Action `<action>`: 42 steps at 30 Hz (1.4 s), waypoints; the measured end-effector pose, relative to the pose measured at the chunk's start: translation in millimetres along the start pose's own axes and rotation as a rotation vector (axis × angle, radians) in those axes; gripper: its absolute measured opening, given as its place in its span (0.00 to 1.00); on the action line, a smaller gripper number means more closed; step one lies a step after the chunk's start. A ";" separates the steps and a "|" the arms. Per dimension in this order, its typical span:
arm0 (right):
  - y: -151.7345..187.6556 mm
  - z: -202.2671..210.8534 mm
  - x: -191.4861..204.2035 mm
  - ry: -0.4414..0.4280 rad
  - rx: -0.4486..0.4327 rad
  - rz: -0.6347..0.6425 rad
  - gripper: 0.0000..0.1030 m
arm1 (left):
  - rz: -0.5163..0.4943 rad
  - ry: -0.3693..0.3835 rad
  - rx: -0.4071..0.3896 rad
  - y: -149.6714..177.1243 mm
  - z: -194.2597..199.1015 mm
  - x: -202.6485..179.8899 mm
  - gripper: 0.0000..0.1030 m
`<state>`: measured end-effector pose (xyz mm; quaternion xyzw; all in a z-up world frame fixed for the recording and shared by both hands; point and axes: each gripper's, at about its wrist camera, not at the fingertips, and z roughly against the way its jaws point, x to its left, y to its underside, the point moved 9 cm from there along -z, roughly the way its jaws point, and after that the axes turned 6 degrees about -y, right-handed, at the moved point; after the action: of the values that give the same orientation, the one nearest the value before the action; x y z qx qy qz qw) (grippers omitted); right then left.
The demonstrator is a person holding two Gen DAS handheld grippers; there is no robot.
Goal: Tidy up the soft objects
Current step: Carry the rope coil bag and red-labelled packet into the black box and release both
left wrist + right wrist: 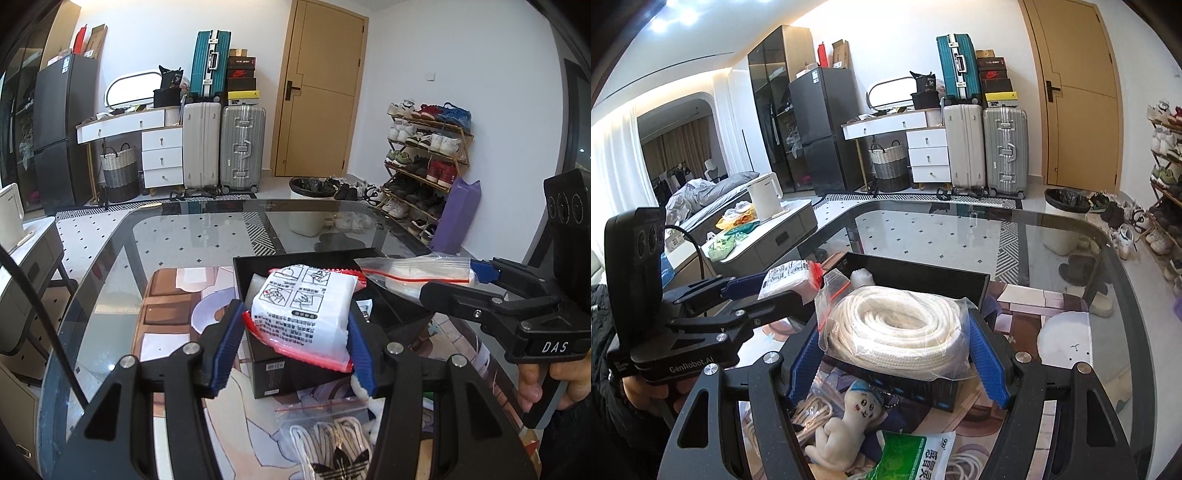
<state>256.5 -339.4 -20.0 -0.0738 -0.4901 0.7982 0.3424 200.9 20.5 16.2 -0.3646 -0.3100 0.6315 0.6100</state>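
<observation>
Left wrist view: left gripper (295,332) fingers pinch a white packet (306,310) over the black box (314,369); right gripper (897,347) pinches bagged rope (897,325). Near on the bench (1052,221), a doll (849,417) and green pouch (916,458) remain.

Both views are bright and evenly lit, with cool white indoor light. In the right wrist view the ceiling (676,22) glares at the upper left, where spots blow out to pure white, and a lit cove glows over the curtains (613,155). The glass table (207,236) mirrors the door and suitcases, with a pale sheen along its far edge. Shadows are soft and faint. Focus is sharp through most of each frame; print on the white packet (306,310) shows crisply. Fisheye distortion bows the door (1078,92) and walls, and black vignetting fills the corners.
</observation>
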 end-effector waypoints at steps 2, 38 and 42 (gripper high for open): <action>-1.8 -4.2 -2.0 0.000 0.001 -0.004 0.71 | 0.001 -0.004 0.007 0.5 -4.3 0.7 0.51; 1.3 -70.0 -31.1 0.126 0.058 0.091 0.74 | 0.008 -0.062 0.056 -5.3 -54.3 -0.8 0.51; 2.4 -72.9 -28.7 0.123 0.059 0.118 0.78 | 0.006 -0.065 0.056 -4.1 -54.1 2.0 0.51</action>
<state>310.0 -304.5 -65.3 -0.1410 -0.4391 0.8251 0.3263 248.6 19.8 -9.8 -0.3275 -0.3109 0.6534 0.6076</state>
